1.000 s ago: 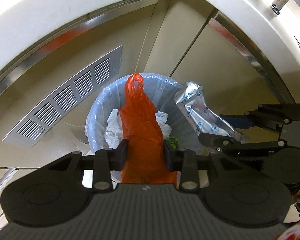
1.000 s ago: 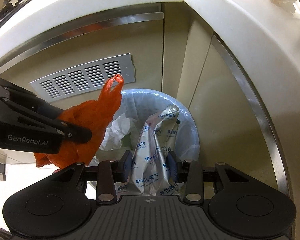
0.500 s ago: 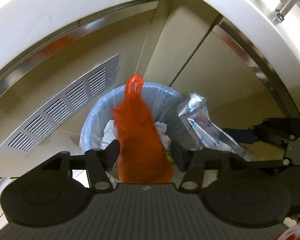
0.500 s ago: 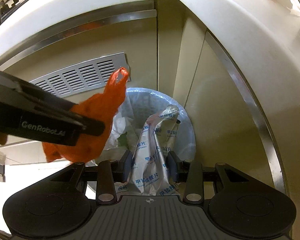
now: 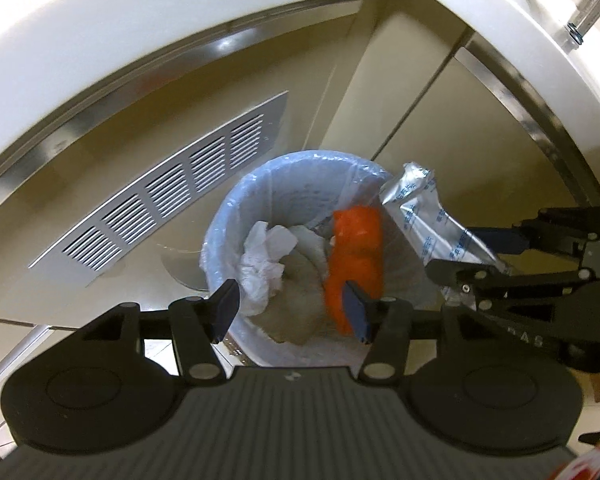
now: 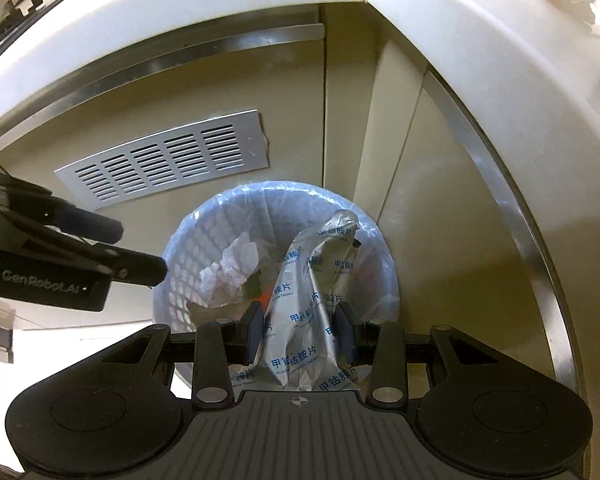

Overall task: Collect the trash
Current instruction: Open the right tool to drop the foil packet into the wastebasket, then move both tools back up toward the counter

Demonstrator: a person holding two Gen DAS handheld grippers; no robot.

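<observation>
Right gripper (image 6: 298, 332), its jaws clamped on the silver foil packet (image 6: 312, 304), holds it lengthwise pointing down over the lined bin (image 6: 384, 264) directly beyond, while left gripper (image 5: 290, 306) hangs jaws apart, empty, the orange bag (image 5: 356, 256) inside the bin.

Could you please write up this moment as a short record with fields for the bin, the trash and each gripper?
bin: round basket with a clear liner, on the floor in a cabinet corner
in bin: white tissue, orange bag, blurred
left gripper: open, empty, above the bin
right gripper: shut on the foil pouch
foil pouch: silver with blue print, crumpled, held over the bin
nearby: metal vent on the cabinet
left to do: pouch not yet dropped
</observation>
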